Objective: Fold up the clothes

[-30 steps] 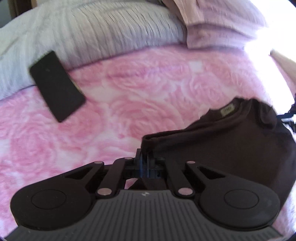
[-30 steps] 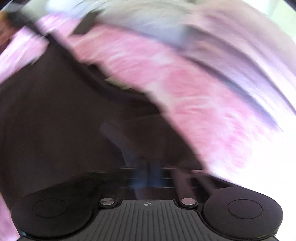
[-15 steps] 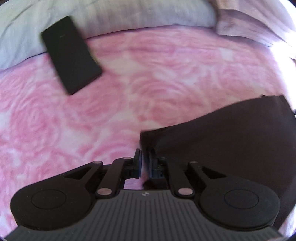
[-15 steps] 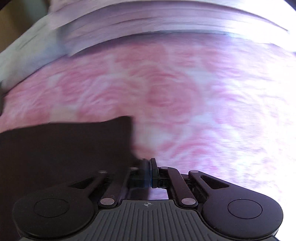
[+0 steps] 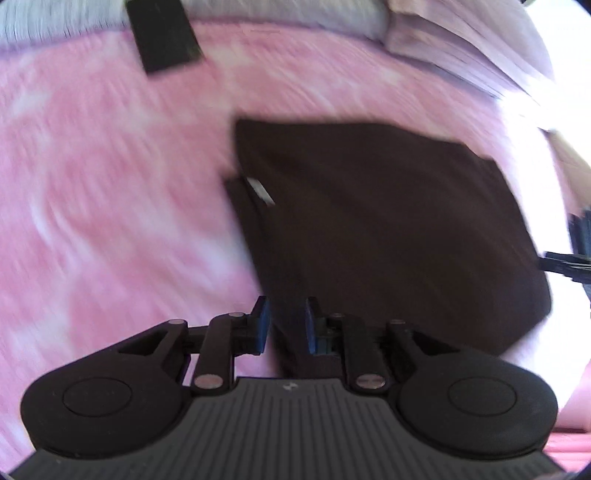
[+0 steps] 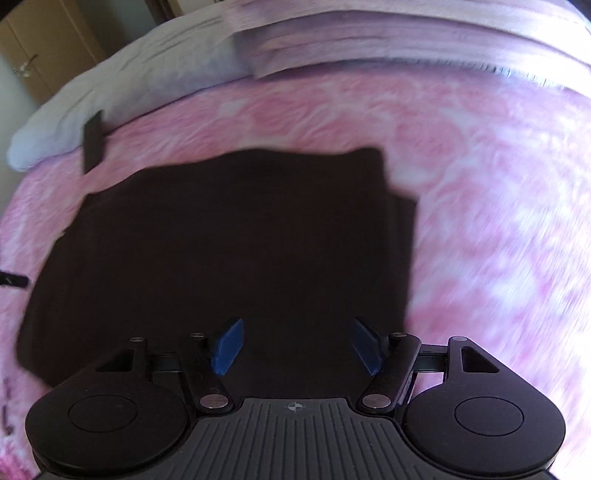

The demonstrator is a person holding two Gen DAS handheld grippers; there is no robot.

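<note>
Pink rose-print bedspread [image 6: 480,155], dark garment [image 6: 229,243] lying on it folded into a flat, roughly square stack.

Right gripper [image 6: 297,345] has its blue pads spread wide with nothing between them, hovering over the near edge of the cloth. Left gripper [image 5: 286,325] is parted narrowly, and the garment's near left corner sits in the gap, though I can't tell if the pads actually touch it. Cloth looks soft, light and floppy, so I'd guess it sags and unfolds if lifted by 1 point. Best bet is pinching through all layers at 2 corners of the same edge. A pale label [image 5: 260,190] peeks out on its left side. Further out, a black phone-like slab [image 5: 162,35] lies near the grey pillow [image 6: 110,92].
</note>
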